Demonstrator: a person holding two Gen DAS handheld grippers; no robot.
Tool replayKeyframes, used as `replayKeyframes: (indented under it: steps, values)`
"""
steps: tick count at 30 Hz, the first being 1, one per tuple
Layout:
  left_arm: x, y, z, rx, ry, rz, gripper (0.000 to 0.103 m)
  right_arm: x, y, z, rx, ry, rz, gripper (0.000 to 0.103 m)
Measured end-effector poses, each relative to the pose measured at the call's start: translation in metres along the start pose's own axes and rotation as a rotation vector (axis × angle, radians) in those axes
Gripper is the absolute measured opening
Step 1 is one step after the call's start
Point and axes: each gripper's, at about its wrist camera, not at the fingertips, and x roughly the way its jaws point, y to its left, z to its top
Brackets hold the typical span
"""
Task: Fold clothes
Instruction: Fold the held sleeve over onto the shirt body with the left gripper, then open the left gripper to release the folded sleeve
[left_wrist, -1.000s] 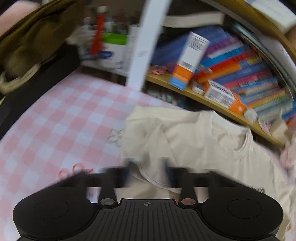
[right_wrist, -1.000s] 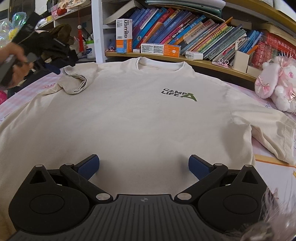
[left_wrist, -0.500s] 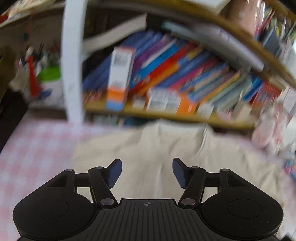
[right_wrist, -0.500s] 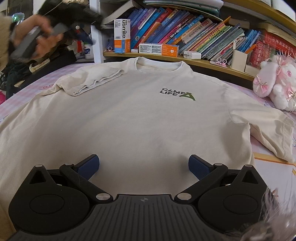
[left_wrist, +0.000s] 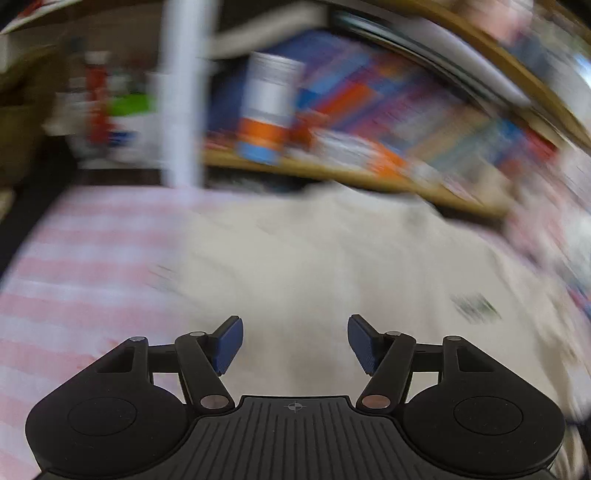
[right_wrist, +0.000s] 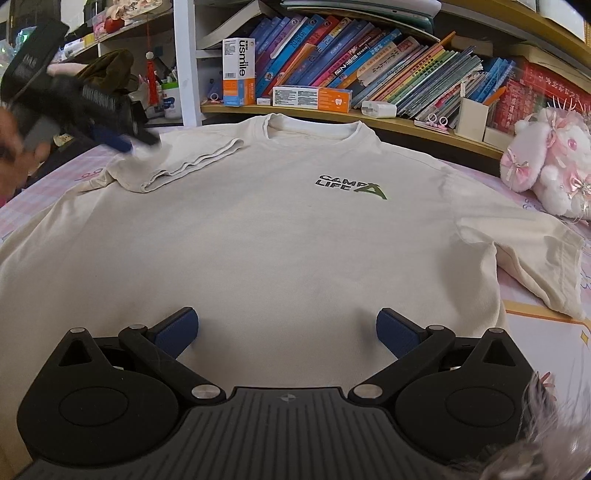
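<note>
A cream T-shirt (right_wrist: 266, 229) with a "CAMP LIFE" print lies flat, front up, on a pink checked cloth. Its left sleeve (right_wrist: 184, 162) is folded in over the chest; its right sleeve (right_wrist: 524, 258) lies spread out. My right gripper (right_wrist: 287, 330) is open and empty above the shirt's lower part. My left gripper (left_wrist: 293, 341) is open and empty above the shirt (left_wrist: 332, 266); its view is blurred. It also shows in the right wrist view (right_wrist: 118, 136), held in a hand above the folded sleeve.
A bookshelf (right_wrist: 369, 118) with books and boxes runs along the far side behind the collar. A pink plush toy (right_wrist: 546, 166) sits at the right. A white post (right_wrist: 184, 62) and dark clothing (right_wrist: 107, 70) stand at the far left.
The left gripper let go of the left sleeve, which now lies folded over the chest, and has swung around above it. The right gripper has not moved.
</note>
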Motion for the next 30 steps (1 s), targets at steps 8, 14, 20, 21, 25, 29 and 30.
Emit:
replayKeyframes:
  steps: [8, 14, 20, 21, 25, 29, 30]
  values:
    - [0.063, 0.049, 0.034, -0.133, 0.086, 0.069, 0.049, -0.001, 0.003, -0.001, 0.014, -0.001, -0.020, 0.103]
    - [0.079, 0.061, 0.033, -0.191, 0.083, 0.010, 0.010, -0.001, 0.004, -0.002, 0.024, -0.001, -0.033, 0.103]
    - [0.080, 0.070, 0.034, -0.219, 0.036, 0.026, 0.000, 0.000, 0.009, -0.002, 0.062, -0.003, -0.081, 0.103]
    - [0.081, 0.072, 0.036, -0.222, 0.028, 0.050, 0.000, 0.000, 0.010, -0.002, 0.069, -0.003, -0.090, 0.103]
    - [0.087, 0.076, 0.040, -0.183, 0.046, 0.041, 0.001, 0.002, 0.014, -0.001, 0.094, -0.003, -0.121, 0.103]
    - [0.089, 0.081, 0.042, -0.180, 0.049, 0.048, 0.001, 0.005, 0.016, 0.001, 0.109, -0.003, -0.140, 0.103]
    - [0.089, 0.082, 0.043, -0.182, 0.049, 0.052, 0.001, 0.006, 0.017, 0.001, 0.110, -0.003, -0.142, 0.103]
